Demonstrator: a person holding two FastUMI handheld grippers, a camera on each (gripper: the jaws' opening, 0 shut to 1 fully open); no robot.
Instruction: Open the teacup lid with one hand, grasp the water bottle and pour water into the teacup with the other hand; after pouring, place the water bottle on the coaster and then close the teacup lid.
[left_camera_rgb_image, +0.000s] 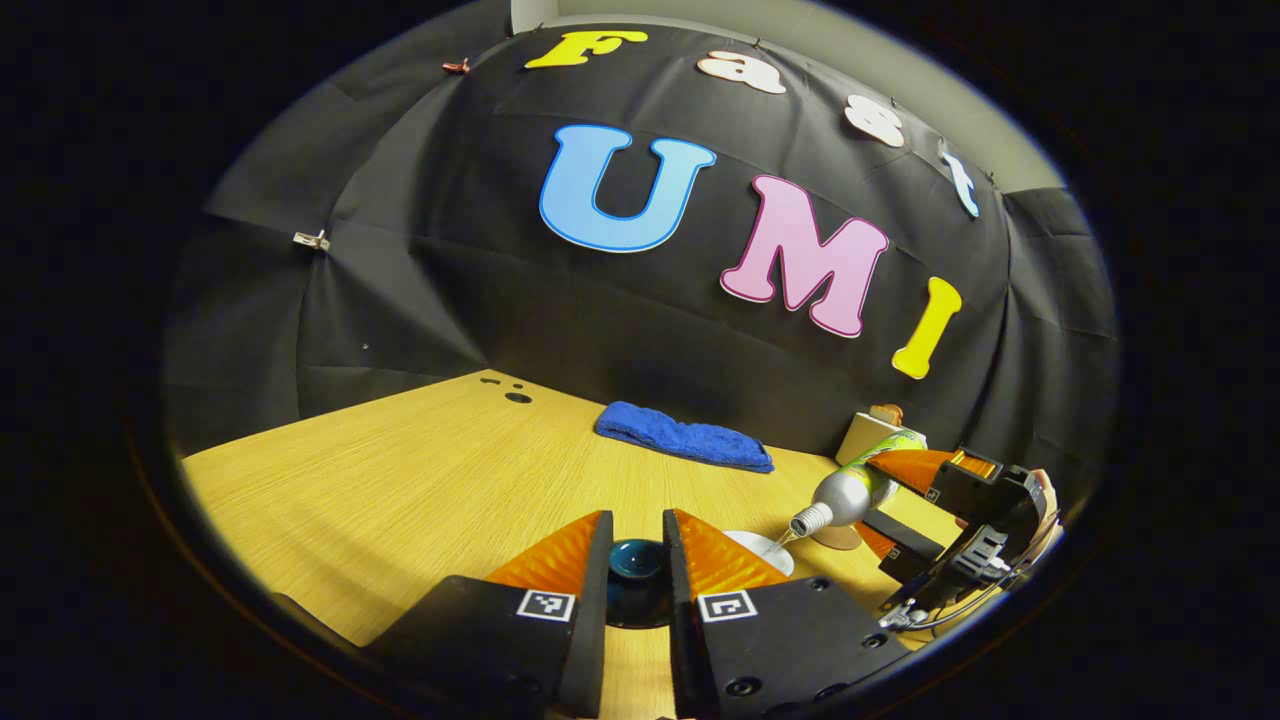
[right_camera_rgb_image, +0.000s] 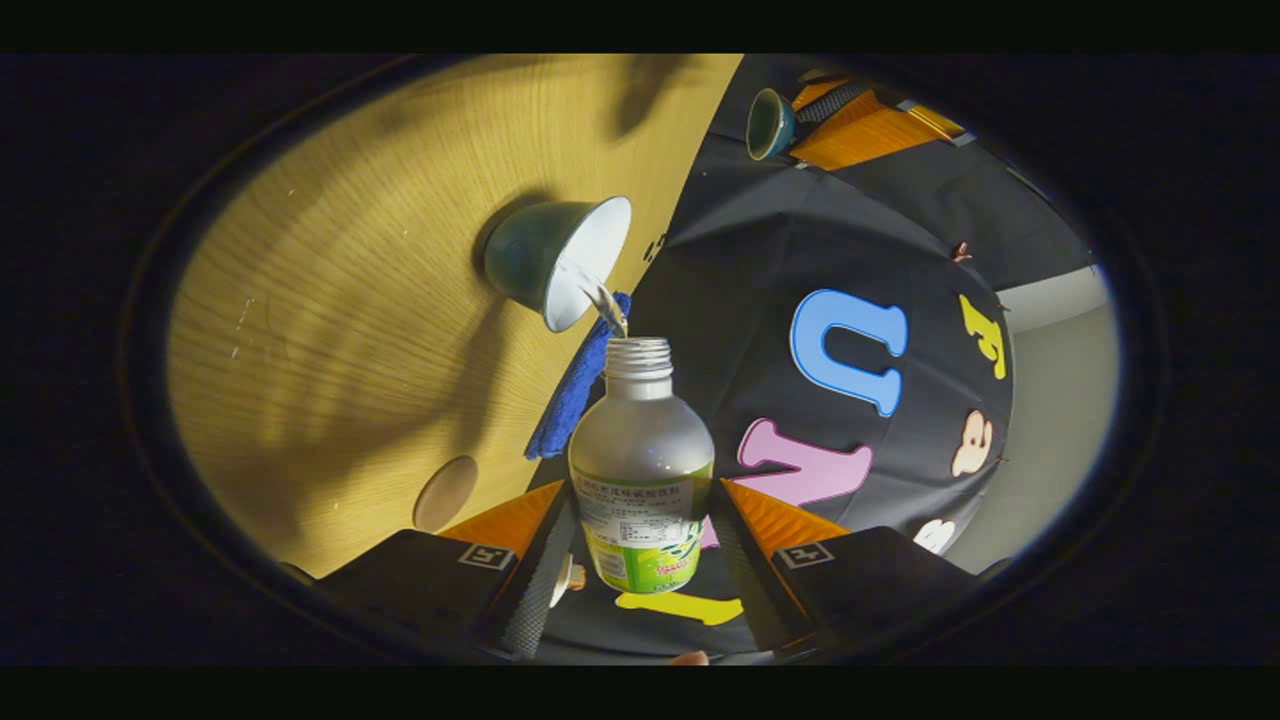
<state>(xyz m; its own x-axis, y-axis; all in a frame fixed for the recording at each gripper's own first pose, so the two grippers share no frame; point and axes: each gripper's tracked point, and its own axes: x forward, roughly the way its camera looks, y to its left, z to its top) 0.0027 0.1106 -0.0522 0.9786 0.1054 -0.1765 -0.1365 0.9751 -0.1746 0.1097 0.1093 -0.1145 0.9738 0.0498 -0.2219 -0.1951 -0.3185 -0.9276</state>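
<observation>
Water runs from my tilted bottle, clamped in my right tool, neck toward the cup (coaster nearby); left tool grips the lid.

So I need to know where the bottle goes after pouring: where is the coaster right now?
In the right gripper view, the coaster lies bare on the wooden table, near the blue towel. In the left gripper view it sits just beyond the tilted water bottle.

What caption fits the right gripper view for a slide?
Right gripper tips the water bottle, a thin stream entering the open teacup.
</observation>
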